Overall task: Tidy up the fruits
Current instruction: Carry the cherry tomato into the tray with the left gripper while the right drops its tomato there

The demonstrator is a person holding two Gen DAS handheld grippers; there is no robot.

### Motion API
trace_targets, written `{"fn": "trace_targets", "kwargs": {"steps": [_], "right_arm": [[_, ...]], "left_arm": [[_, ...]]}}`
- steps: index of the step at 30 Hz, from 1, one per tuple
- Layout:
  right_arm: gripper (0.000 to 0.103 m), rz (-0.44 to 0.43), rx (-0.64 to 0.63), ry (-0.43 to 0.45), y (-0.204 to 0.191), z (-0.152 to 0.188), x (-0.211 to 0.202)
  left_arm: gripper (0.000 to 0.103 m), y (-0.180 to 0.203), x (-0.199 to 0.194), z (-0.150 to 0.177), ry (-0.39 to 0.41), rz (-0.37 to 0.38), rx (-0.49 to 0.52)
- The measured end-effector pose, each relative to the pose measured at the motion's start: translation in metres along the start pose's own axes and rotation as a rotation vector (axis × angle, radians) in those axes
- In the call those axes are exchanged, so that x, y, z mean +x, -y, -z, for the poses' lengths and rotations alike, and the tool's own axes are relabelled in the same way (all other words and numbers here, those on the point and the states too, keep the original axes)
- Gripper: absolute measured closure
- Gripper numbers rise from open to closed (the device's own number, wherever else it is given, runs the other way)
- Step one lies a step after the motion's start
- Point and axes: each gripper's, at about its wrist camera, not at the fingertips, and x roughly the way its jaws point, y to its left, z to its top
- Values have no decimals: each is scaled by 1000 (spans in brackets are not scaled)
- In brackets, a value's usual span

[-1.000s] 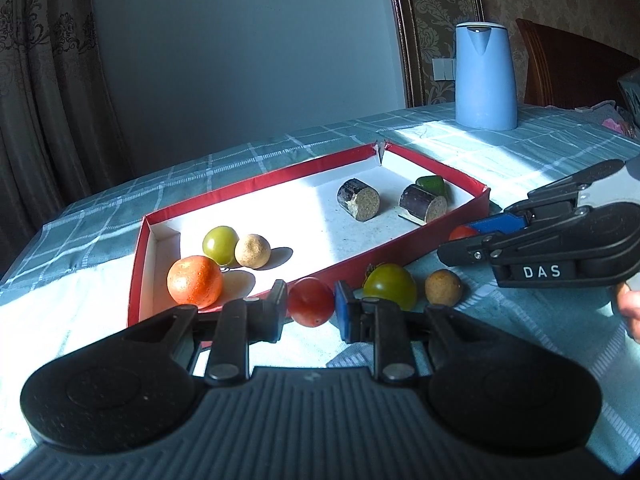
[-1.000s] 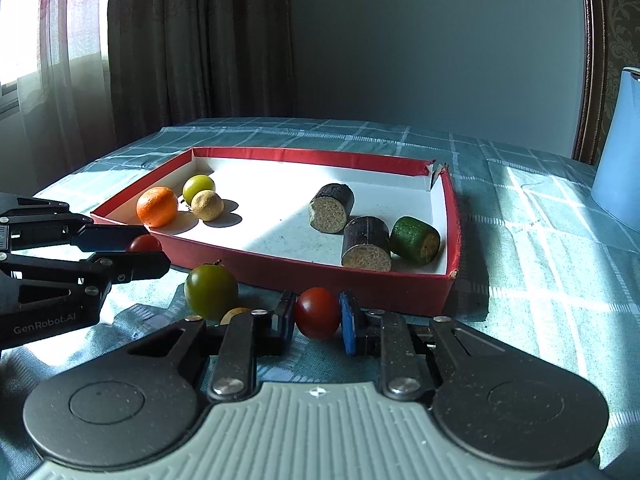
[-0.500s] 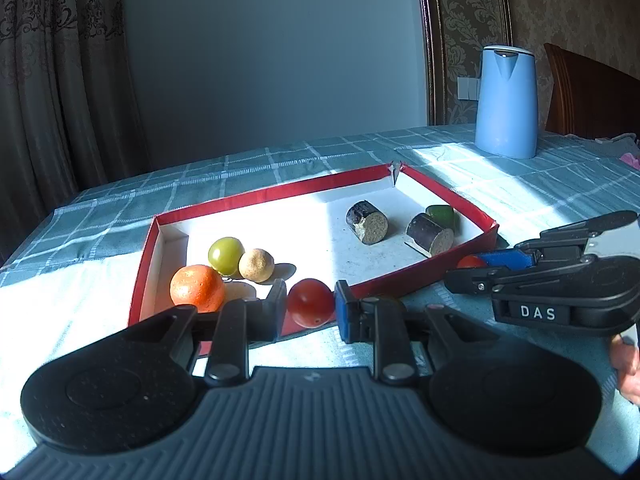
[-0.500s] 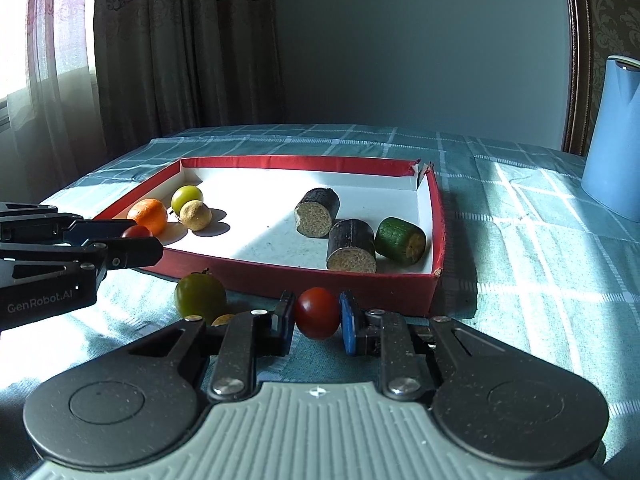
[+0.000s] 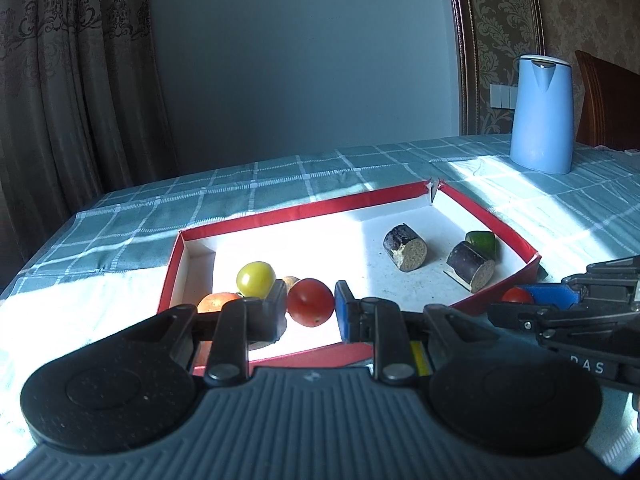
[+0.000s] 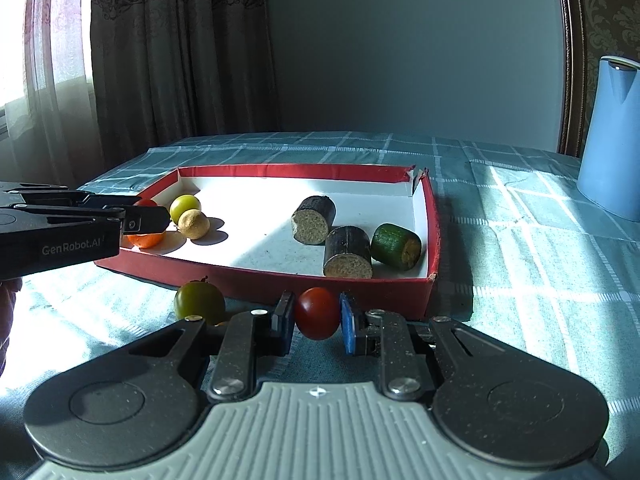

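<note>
Two tools, each pinching a cherry tomato: your left tool (image 5: 311,312) grips one tomato (image 5: 310,307) above the near left corner of the red tray (image 6: 434,232), likely to set it with the orange (image 6: 146,239) and yellow-green fruit (image 5: 256,279) there. Your right tool (image 6: 316,320) holds its tomato (image 6: 317,313) just outside the near wall, beside a green tomato (image 6: 199,301) waiting on the worktop (image 6: 540,264). Checked teal cloth, strong sunlight, curtains (image 6: 180,52) and a blue kettle (image 5: 541,114) behind.

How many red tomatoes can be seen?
2. One red tomato is held in the left claw over the red box; the other tomato is in the right claw, outside it.
</note>
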Motion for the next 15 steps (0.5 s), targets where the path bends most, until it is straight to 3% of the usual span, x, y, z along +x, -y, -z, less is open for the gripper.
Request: {"fn": "trace_targets", "kwargs": {"steps": [15], "right_arm": [[79, -1, -26, 21, -12, -9, 4]], "left_arm": [[80, -28, 35, -6, -62, -102, -90]]}}
